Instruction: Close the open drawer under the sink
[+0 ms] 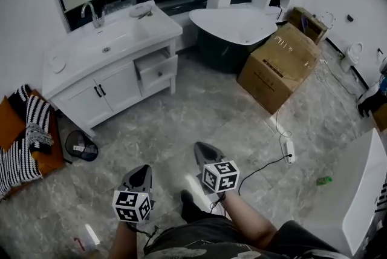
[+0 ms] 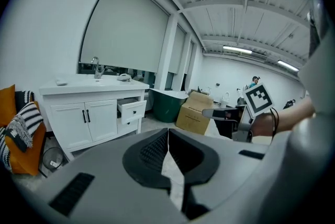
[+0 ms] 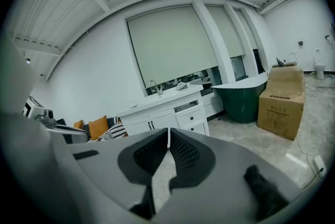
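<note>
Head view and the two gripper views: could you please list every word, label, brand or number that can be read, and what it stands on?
No text can be read.
Large brown cardboard box: dark print on its side, too small to read.
Left gripper and right gripper: their cubes bear black-and-white square patterns only, no letters.

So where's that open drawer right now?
In the head view the drawer sits upper left of centre, at the right end of the white sink cabinet, right of its two doors and left of the bathtub.
</note>
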### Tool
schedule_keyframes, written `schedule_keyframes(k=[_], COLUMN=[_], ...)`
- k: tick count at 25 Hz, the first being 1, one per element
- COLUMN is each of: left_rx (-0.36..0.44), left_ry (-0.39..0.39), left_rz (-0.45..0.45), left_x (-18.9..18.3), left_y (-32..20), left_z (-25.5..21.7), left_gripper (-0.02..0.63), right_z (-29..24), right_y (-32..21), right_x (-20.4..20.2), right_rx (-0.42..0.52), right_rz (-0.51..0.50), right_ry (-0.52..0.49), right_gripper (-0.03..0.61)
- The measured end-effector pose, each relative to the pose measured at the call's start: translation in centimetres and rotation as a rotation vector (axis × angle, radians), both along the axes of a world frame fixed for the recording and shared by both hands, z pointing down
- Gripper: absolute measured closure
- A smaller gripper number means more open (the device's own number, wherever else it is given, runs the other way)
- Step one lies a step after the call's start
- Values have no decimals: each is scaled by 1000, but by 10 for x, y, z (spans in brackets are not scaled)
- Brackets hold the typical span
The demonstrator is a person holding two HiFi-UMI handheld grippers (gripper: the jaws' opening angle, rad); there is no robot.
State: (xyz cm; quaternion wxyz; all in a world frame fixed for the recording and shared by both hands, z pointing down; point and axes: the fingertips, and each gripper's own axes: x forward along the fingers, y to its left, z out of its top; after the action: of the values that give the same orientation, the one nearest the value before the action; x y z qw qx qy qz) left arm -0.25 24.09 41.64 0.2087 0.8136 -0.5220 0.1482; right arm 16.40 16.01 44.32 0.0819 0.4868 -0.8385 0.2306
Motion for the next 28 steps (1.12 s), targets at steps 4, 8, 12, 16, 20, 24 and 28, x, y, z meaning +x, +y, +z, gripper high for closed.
schedule_keyframes(k=[4, 8, 12, 16, 20, 24, 28], left_rx=[-3, -10, -18, 7, 3, 15, 13], left_ry=[-18, -35, -25, -57, -62, -75, -81], left_rz=[-6, -26, -52, -48, -81, -84, -63], left_x=[5, 9, 15, 16, 5, -3, -8], left_y=[-32, -58, -80, -95, -104, -117, -134], left_z=[-4, -2, 1, -6, -2, 6, 15], left_gripper=[598, 598, 598, 598, 598, 598, 598], right_z=[1, 6, 10, 10, 15, 21, 27], right_y=[-34, -65, -88, -100, -110, -118, -131], right_x=[0, 1, -8, -17, -23, -30, -34], right_rx=[-9, -28, -25, -33, -44, -58, -61], right_rz=[-18, -33, -92, -130, -147, -148, -152], right_ry=[-29, -68, -72, -75, -73, -65, -30], right_gripper=[551, 551, 551, 551, 551, 551, 551])
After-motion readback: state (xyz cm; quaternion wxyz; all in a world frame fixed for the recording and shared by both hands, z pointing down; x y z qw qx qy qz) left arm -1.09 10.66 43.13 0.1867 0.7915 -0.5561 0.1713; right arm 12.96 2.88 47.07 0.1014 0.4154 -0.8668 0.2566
